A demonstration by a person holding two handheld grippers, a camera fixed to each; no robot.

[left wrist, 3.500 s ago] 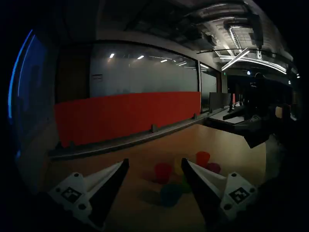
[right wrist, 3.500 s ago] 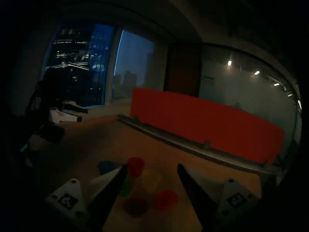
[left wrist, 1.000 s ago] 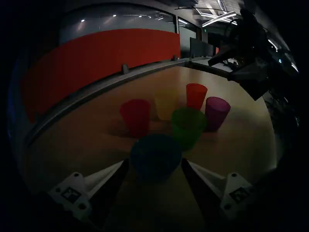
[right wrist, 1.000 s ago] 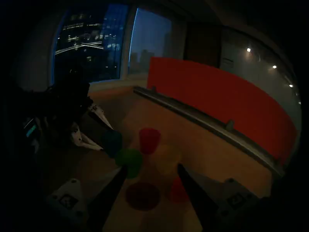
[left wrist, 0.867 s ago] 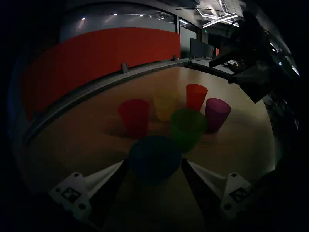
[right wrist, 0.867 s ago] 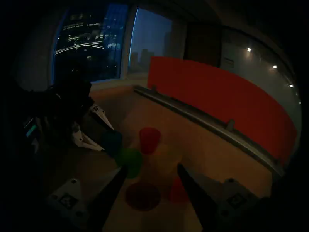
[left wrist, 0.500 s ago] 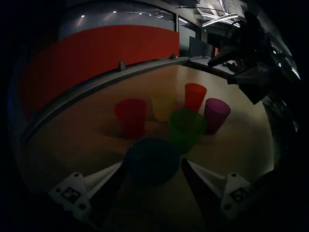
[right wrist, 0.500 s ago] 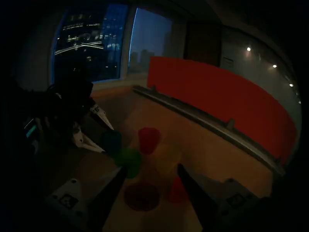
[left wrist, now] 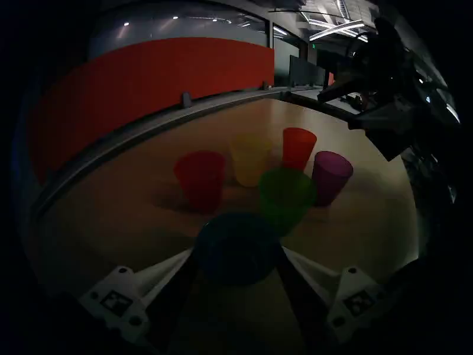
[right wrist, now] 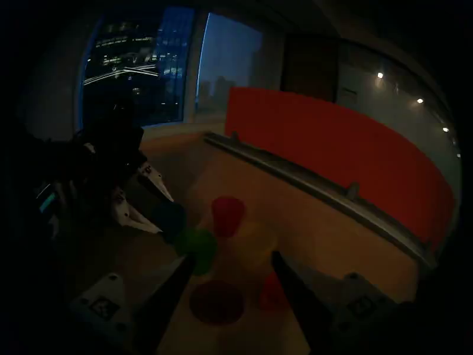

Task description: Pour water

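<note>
- My left gripper [left wrist: 236, 260] is low over the wooden table [left wrist: 118, 201], with the blue cup [left wrist: 236, 248] between its two fingers.
- Both fingers lie right against the cup's sides. In this dim light I cannot tell whether they are pressing on it.
- The blue cup stands upright on the table, nearest to me of the six cups.
- Just behind it is the green cup [left wrist: 287, 198], and the two look close enough to touch.
- Further back are the red cup [left wrist: 201, 177], the yellow cup [left wrist: 251, 160], the orange cup [left wrist: 297, 148] and the purple cup [left wrist: 330, 176], all upright and clustered.
- My right gripper [right wrist: 232, 266] is spread wide and holds nothing.
- In the right gripper view, the purple and orange cups show in the gap between its fingers.
- In the same view, the blue cup sits at the far left of the cluster, between the left gripper's white fingertips.
- A red partition [left wrist: 148, 71] runs along the far edge of the table, and a dark window [right wrist: 142, 77] shows city lights.
</note>
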